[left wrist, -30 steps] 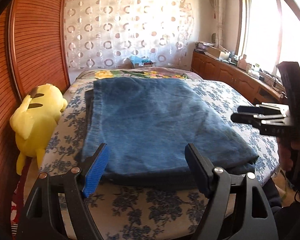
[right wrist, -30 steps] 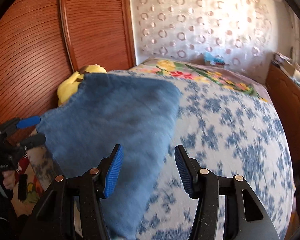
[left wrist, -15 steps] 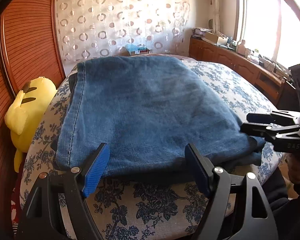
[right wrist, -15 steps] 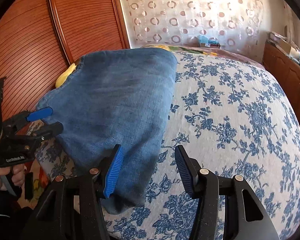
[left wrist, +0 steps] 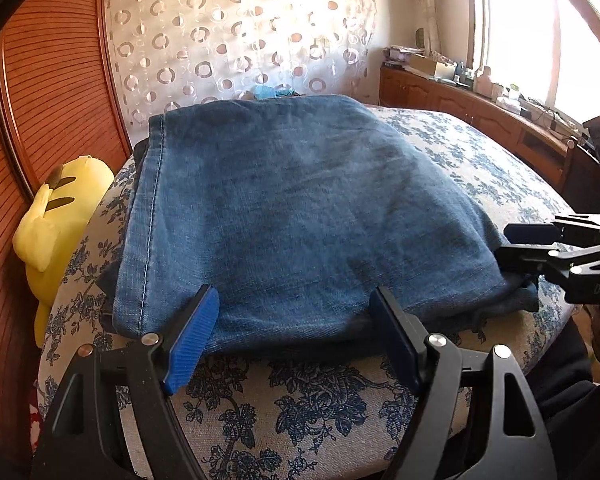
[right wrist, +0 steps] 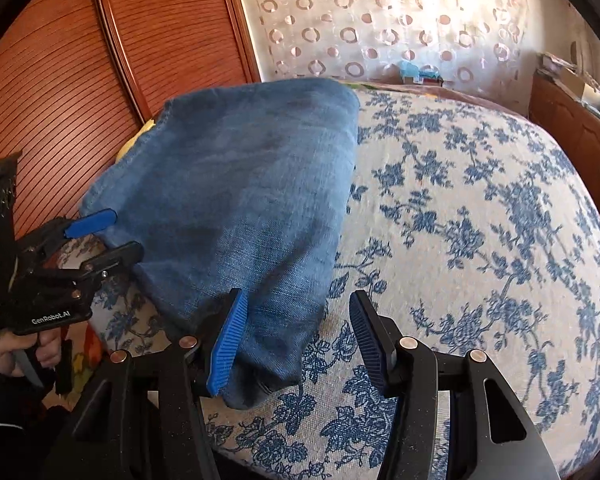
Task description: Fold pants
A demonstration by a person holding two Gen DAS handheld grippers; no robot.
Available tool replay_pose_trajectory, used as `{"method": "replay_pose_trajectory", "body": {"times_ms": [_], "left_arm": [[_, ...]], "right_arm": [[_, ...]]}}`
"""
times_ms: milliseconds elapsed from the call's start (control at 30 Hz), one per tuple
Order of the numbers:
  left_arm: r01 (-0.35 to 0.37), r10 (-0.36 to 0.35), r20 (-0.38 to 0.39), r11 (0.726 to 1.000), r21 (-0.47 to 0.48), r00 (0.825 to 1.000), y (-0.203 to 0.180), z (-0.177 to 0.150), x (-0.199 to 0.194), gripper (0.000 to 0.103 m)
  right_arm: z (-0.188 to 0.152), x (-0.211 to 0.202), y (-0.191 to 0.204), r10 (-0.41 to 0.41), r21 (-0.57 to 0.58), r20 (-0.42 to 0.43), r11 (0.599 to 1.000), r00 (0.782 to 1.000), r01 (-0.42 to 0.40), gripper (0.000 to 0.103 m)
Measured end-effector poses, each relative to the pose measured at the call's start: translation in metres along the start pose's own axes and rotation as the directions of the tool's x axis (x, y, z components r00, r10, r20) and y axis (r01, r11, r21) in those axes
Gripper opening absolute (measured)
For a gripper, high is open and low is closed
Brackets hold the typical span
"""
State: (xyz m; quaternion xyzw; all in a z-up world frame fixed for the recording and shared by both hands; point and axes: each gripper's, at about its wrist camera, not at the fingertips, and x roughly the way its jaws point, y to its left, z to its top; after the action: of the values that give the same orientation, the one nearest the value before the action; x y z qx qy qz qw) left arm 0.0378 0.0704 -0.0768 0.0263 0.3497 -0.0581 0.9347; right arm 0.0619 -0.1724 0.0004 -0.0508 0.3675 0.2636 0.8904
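The folded jeans (left wrist: 300, 220) lie on the bed (left wrist: 300, 412), on a cover printed with blue flowers, near the bed's front edge and toward its left side. The bundle is a thick stack of denim layers; its long axis runs from the near edge of the bed away toward the curtain (left wrist: 236, 40). A stitched hem edge runs along its left side in the left wrist view, and the folded near end faces the cameras.

The left claw (left wrist: 292, 336) stands wide, its blue pad and its dark pad just in front of the near fold of the jeans, with nothing pinched between them. The right claw (right wrist: 296, 336) is held about half open (narrower than the left); its blue pad overlaps the near right corner of the denim in the picture, while the other finger sits over bare bedcover, and whether the pad touches the cloth I cannot tell.

Writing: the right wrist view shows the left claw from the side with "GenRobot.AI" on its body, and a hand (right wrist: 16, 356) gripping its handle. In the left wrist view the right claw (left wrist: 512, 248) bears letters that read "DAS".

Only the left wrist view shows the yellow plush toy (left wrist: 56, 224) plainly, wedged between bed and slatted wooden wall (left wrist: 52, 80), plus the window (left wrist: 540, 40) and the wooden cabinet (left wrist: 460, 104) cluttered with small items; the right wrist view shows the broad bare stretch of bedcover right of the jeans
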Motion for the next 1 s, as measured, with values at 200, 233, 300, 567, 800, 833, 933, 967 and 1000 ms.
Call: {"method": "replay_pose_trajectory", "body": {"times_ms": [200,233,300,567,800,833,933,967,1000], "left_arm": [[-0.007,0.007,0.000,1.000,0.002,1.000,-0.001,-0.001,0.001,0.078],[-0.011,0.011,0.000,1.000,0.005,1.000,-0.002,-0.001,0.001,0.078],[-0.013,0.013,0.000,1.000,0.008,1.000,-0.002,-0.001,0.002,0.079],[0.020,-0.020,-0.010,1.000,-0.016,1.000,0.002,0.002,-0.005,0.079],[0.010,-0.010,0.005,0.999,-0.052,1.000,0.020,0.003,-0.025,0.079],[0.009,-0.009,0.003,0.998,-0.058,1.000,0.023,0.002,-0.026,0.079],[0.019,-0.019,0.003,0.997,-0.079,1.000,0.032,0.000,-0.030,0.079],[0.023,-0.022,0.009,0.996,-0.086,1.000,0.034,-0.001,-0.032,0.079],[0.012,-0.011,0.014,0.995,-0.094,1.000,0.036,-0.001,-0.036,0.079]], "right_arm": [[0.000,0.005,0.000,0.025,0.003,0.009,1.000,1.000,-0.025,0.046],[-0.002,0.005,0.000,0.038,0.003,0.009,0.999,0.999,-0.038,0.040],[-0.003,0.005,0.002,0.057,-0.001,0.006,0.998,0.998,-0.057,0.032],[0.019,-0.013,0.004,0.120,0.001,0.072,0.993,0.990,-0.120,0.008],[0.054,-0.031,0.017,0.177,-0.041,0.146,0.984,0.973,-0.173,0.008],[0.058,-0.031,0.021,0.184,-0.051,0.154,0.983,0.971,-0.179,0.008],[0.070,-0.031,0.033,0.212,-0.080,0.172,0.976,0.962,-0.201,0.008],[0.074,-0.030,0.038,0.222,-0.094,0.175,0.974,0.959,-0.208,0.008],[0.076,-0.028,0.042,0.227,-0.108,0.178,0.972,0.958,-0.210,0.008]]}}
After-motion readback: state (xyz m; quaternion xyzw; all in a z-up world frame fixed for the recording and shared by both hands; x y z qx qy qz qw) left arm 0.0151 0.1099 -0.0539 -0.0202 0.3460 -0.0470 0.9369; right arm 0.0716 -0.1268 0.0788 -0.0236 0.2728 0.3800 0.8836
